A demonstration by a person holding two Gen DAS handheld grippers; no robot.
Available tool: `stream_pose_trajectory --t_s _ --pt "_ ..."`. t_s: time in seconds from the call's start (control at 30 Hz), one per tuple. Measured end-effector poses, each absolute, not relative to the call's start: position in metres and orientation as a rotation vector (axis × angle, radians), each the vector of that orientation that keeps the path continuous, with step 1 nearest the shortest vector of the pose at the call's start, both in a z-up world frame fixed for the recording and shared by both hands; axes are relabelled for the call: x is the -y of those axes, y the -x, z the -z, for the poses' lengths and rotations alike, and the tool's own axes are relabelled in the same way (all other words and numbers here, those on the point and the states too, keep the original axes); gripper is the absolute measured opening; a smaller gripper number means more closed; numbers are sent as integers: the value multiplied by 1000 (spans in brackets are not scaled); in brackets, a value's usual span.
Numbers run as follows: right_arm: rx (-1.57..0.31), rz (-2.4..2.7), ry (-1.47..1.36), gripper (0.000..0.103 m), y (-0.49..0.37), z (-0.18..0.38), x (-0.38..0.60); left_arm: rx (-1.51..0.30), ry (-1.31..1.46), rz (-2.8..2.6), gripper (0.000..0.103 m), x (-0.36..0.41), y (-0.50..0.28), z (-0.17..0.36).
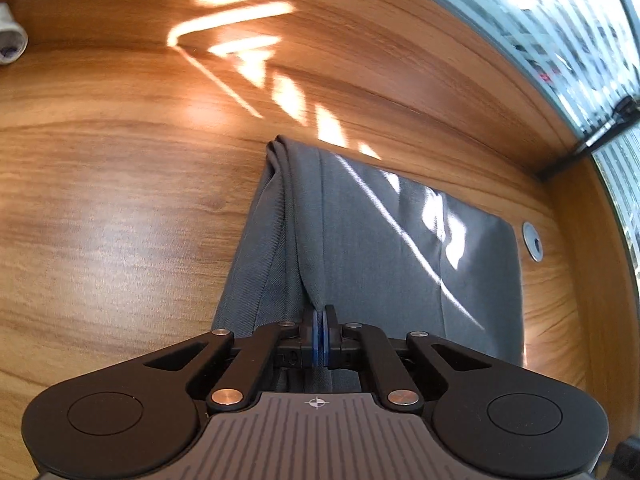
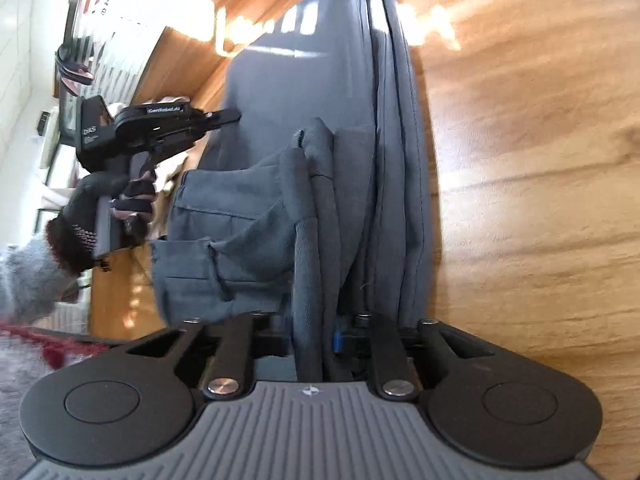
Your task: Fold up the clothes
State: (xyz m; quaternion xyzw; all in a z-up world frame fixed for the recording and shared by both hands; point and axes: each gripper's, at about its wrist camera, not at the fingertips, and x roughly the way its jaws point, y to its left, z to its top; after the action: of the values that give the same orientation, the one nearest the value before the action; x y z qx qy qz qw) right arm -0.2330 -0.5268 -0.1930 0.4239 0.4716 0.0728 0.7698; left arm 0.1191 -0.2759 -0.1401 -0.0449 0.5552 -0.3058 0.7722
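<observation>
Now both my left fingers (image 1: 322, 330) and right fingers (image 2: 316, 336) pinch the grey trousers (image 1: 360, 240) over the counter (image 1: 120, 200).

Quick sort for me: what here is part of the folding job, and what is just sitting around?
Job:
- grey trousers
- left gripper, shut on the trousers
- right gripper, shut on the trousers
- wooden table

Lying about:
- white object at the table's far edge
- round cable grommet

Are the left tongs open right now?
No: the left tongs are pinched shut on a fold of the grey trousers.
</observation>
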Motion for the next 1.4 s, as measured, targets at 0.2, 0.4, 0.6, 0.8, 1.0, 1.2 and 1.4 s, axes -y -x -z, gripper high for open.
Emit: stream_pose_trajectory --t_s 0.2,0.4,0.6,0.8,1.0,1.2,1.4 --pt "-1003 -65 -717 42 236 156 523 -1040 85 737 47 252 -95 99" --pt "-953 43 -397 42 247 107 508 -944 -67 841 47 228 -40 61" --pt "-899 17 -252 42 245 83 484 -923 -177 952 46 210 26 54" --pt "-920 -33 -207 36 239 92 466 -907 -204 1034 36 218 63 67" --pt "-976 -25 -173 34 228 122 462 -931 -239 1032 33 236 68 96" --pt "-997 -35 -195 29 221 152 470 -997 -144 922 6 232 44 135" --pt "-982 -45 -233 29 219 141 477 -1036 -69 893 13 233 34 127"
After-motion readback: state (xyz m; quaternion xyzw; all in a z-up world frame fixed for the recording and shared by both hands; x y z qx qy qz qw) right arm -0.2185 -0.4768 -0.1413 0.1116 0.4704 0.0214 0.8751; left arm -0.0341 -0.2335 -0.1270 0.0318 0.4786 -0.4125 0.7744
